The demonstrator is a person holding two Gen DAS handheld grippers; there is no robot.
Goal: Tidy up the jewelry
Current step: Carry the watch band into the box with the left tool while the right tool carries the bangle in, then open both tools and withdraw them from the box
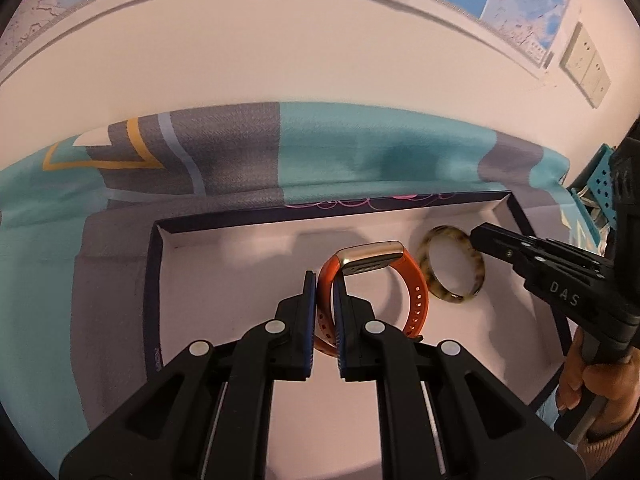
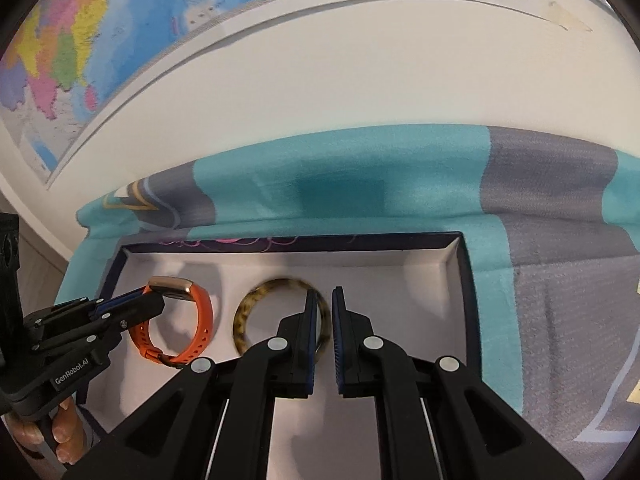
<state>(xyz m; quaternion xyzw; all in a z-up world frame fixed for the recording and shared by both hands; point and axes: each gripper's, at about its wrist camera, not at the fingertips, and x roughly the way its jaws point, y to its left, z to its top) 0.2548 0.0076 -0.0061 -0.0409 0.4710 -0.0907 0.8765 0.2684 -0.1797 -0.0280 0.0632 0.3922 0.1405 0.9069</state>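
A shallow white-lined box with a dark rim (image 1: pixel 160 280) (image 2: pixel 466 280) lies on the cloth. My left gripper (image 1: pixel 325 280) is shut on the strap of an orange wristband with a gold face (image 1: pixel 416 296), held upright inside the box; it also shows in the right wrist view (image 2: pixel 200 320). A tortoiseshell bangle (image 1: pixel 476 280) (image 2: pixel 256 300) stands in the box right of the band. My right gripper (image 2: pixel 323 296) is around the bangle's right side, jaws a narrow gap apart, with the rim between or just behind them. In the left wrist view the right gripper (image 1: pixel 480 240) reaches the bangle's top edge.
A teal and grey patterned cloth (image 1: pixel 360 152) (image 2: pixel 560 280) covers the table. A white wall with a map (image 2: pixel 80 40) and wall sockets (image 1: pixel 584 64) stands behind. A teal perforated object (image 1: pixel 600 180) sits at the far right.
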